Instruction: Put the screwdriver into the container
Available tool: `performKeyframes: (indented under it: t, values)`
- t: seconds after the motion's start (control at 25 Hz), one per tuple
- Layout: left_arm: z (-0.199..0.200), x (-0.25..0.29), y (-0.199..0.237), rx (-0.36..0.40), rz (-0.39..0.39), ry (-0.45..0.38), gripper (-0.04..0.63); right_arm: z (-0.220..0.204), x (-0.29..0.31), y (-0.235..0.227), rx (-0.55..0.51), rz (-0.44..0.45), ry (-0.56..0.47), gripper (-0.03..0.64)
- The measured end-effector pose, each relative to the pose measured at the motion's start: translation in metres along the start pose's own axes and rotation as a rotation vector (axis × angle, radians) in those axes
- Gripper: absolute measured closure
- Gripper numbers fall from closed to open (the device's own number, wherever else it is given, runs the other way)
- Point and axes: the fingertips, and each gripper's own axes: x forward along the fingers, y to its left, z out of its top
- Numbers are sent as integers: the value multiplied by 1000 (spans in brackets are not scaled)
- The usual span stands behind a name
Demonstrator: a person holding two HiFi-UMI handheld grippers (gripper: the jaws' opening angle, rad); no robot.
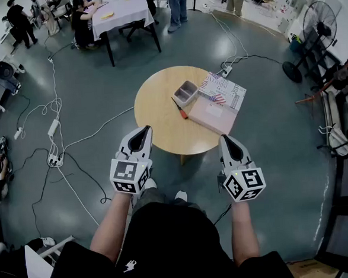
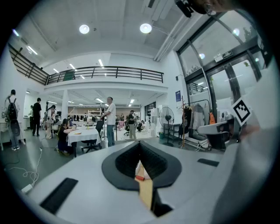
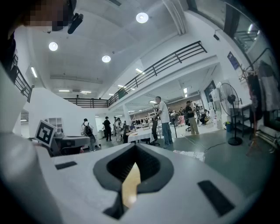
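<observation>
On a round wooden table [image 1: 159, 129] lies the screwdriver [image 1: 179, 108], dark shaft and red handle, just left of a pink box. The container [image 1: 185, 93], a small grey open tub, stands right behind it near the table's far side. My left gripper [image 1: 142, 132] hovers over the table's near left edge, jaws together and empty. My right gripper [image 1: 226, 139] hangs just off the near right edge, also shut and empty. In the left gripper view, a red bit of the screwdriver [image 2: 139, 178] shows through the slit of the left gripper [image 2: 139, 148]. The right gripper [image 3: 134, 148] sees only tabletop.
A pink box [image 1: 215, 116] and printed papers [image 1: 224, 90] lie on the table's right side. Cables and a power strip [image 1: 53, 127] run over the floor at left. A standing fan [image 1: 317, 23] is at far right, and people sit at a white table [image 1: 120, 11] behind.
</observation>
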Motion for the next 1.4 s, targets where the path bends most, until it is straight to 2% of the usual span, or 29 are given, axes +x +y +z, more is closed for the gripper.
performKeyframes:
  t: [0.2,0.44,0.6,1.12,1.4]
  values:
    - [2,-1,-5,-1,0,1,592,2,-4,2,-1,15,2,615]
    - [1,3,-17,-18,-43,16,592,7,-7,1,31,37,-26,614]
    - [1,7,-23,9,-53,12,592,4,-9,-4,35,29,-16,614]
    - [-2,5,-18,16,13,13,592,-2,-10,-8,39,42,-5,614]
    - [-7,6,-23,36,5,32,544,-8,-5,-5,43,60,5,614]
